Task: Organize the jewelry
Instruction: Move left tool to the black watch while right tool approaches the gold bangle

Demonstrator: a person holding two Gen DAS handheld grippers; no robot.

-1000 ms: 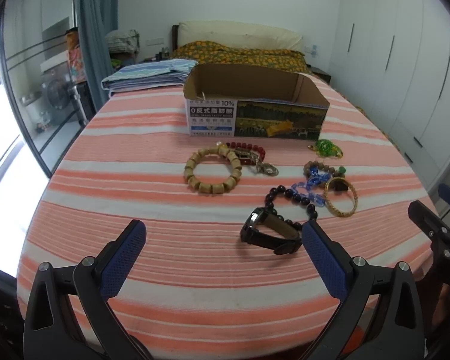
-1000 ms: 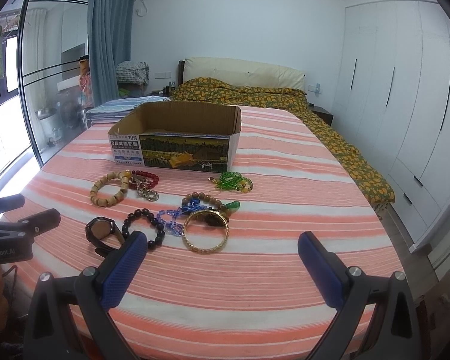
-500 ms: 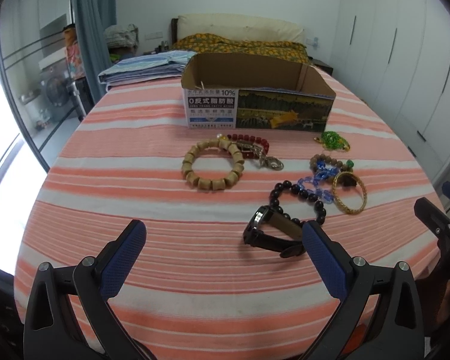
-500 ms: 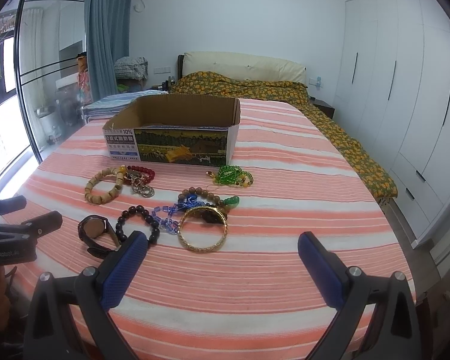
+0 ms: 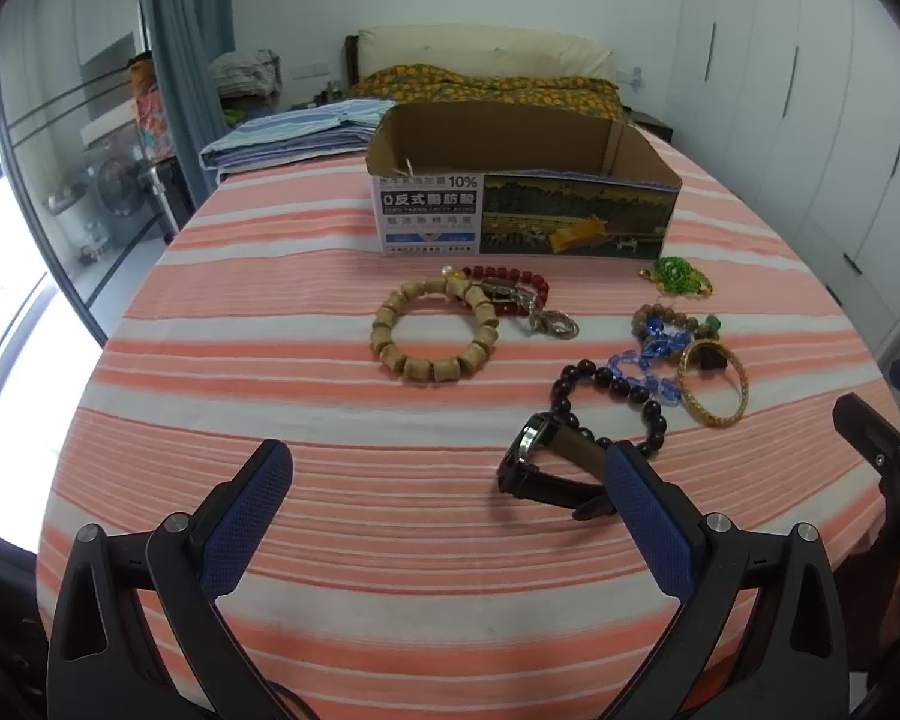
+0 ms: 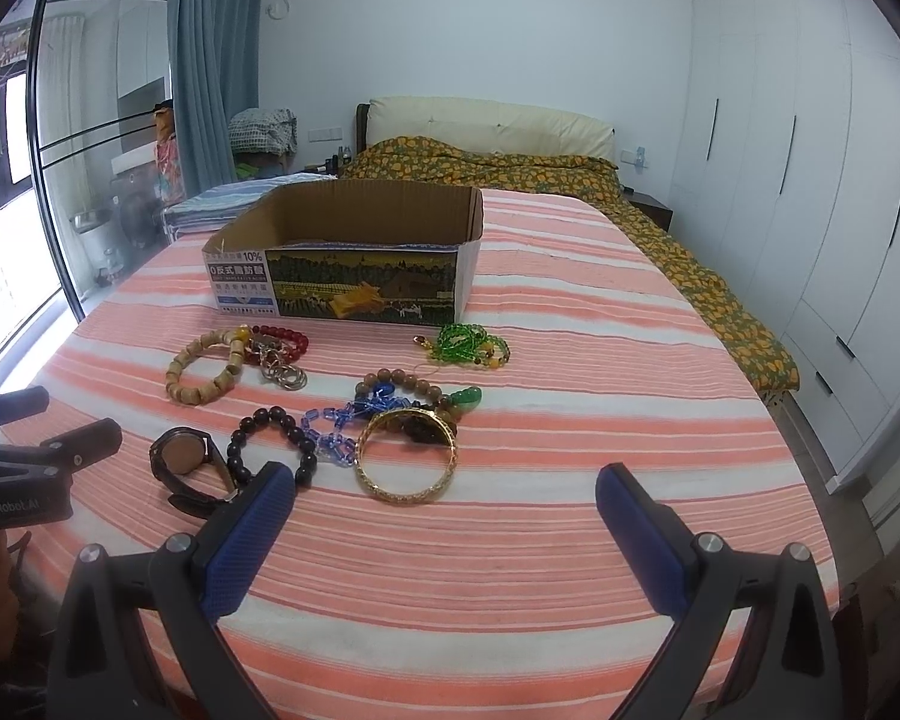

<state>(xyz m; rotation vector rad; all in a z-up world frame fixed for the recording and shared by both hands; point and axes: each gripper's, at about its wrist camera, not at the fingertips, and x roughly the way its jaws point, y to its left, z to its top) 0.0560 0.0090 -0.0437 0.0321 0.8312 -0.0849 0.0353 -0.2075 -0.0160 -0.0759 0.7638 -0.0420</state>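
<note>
Jewelry lies on a striped orange-and-white bedspread [image 5: 270, 420] in front of an open cardboard box [image 5: 522, 180]. A wooden bead bracelet [image 5: 435, 330], a red bead bracelet with metal clasp [image 5: 513, 294], a green bead string [image 5: 678, 277], a black bead bracelet [image 5: 615, 396], a blue chain [image 5: 648, 363], a gold bangle [image 5: 714, 390] and a black watch [image 5: 552, 462] are spread out. My left gripper [image 5: 450, 474] is open and empty, near the watch. My right gripper [image 6: 444, 501] is open and empty, just before the gold bangle [image 6: 407, 456].
The box [image 6: 354, 252] looks empty. Folded blue cloth [image 5: 306, 132] lies behind it to the left. A patterned quilt [image 6: 510, 162] and pillow lie at the bed's head. White wardrobes [image 6: 810, 180] stand at right, a window and curtain at left.
Both grippers have moved slightly forward and down toward the jewelry. The jaws stay open. Nothing on the bed has moved.
</note>
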